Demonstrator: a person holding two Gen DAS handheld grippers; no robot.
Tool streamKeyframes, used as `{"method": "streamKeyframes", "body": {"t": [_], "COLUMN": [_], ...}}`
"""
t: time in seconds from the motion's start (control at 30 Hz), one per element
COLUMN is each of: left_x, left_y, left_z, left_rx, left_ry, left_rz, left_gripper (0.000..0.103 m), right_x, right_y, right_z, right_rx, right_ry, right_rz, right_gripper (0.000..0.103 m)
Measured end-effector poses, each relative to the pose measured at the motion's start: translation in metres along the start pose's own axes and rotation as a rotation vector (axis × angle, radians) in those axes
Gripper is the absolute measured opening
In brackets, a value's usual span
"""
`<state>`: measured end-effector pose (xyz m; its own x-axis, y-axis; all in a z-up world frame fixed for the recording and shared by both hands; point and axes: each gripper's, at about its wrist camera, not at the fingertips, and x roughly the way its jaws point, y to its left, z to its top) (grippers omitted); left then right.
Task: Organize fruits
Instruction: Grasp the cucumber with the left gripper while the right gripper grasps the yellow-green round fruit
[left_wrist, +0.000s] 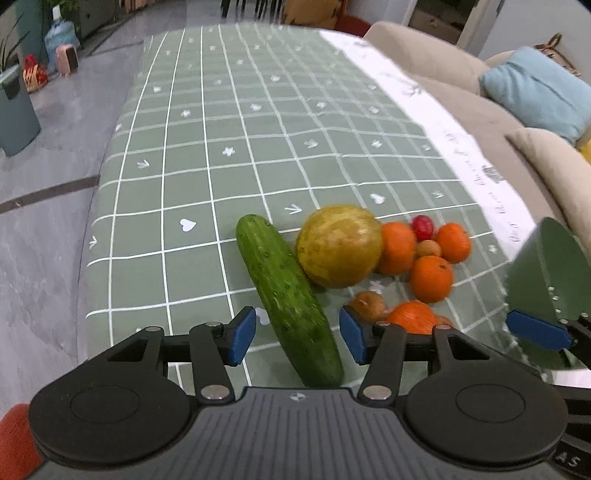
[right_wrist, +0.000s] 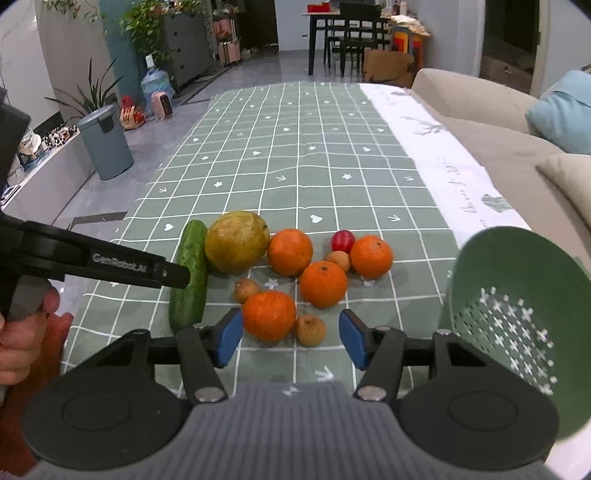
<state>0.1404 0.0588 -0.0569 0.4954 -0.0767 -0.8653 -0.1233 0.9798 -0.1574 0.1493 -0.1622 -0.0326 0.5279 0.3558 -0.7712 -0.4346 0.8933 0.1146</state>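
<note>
On checked tablecloth (left_wrist: 207, 122): cucumber (left_wrist: 288, 295) lying flat, long axis running away from left wrist camera, touching big yellow-green fruit (left_wrist: 340, 245) on its right flank. Four oranges, nearest one (right_wrist: 269, 315), clustered right of that with small brown fruits and one red plum (right_wrist: 342, 240) mixed in. Green colander (right_wrist: 517, 325) tilted at right edge of both views, mouth facing the pile, apparently empty, though part of the inside out of frame.

Left gripper (left_wrist: 297, 336): jaws wide, straddling near half of cucumber, pads not touching skin. Right gripper (right_wrist: 291, 338): jaws wide, nothing held, hovering over nearest orange and a brown fruit (right_wrist: 310, 329).

Step in hand, by judgement: grab cucumber with left.
- Drop lower so pads meet flanks, not the top curve.
- Grip closer to mid-length; the near-end hold risks drooping and pivoting.
- Close square across the short axis; the waxy, bumpy skin likely slips under skewed squeeze.
- Lift straight up before moving sideways, else yellow-green fruit gets nudged and oranges may roll.
- Keep right gripper clear of left's path toward colander.
</note>
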Motion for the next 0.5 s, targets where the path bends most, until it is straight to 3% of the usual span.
{"method": "streamKeyframes", "body": {"t": [0.23,0.5], "left_x": [0.029,0.029], "left_y": [0.004,0.016], "left_z": [0.013,0.019], "left_rx": [0.003,-0.006], "left_ry": [0.049,0.073], "left_rz": [0.015,-0.036], "left_gripper": [0.062,0.056], "right_x": [0.034,0.063], "right_y": [-0.004,0.008], "right_z": [0.016,0.036], "right_rx": [-0.08,-0.268], "right_ry": [0.016,-0.008], "right_rz": [0.052,0.107], "right_gripper": [0.055,0.055]}}
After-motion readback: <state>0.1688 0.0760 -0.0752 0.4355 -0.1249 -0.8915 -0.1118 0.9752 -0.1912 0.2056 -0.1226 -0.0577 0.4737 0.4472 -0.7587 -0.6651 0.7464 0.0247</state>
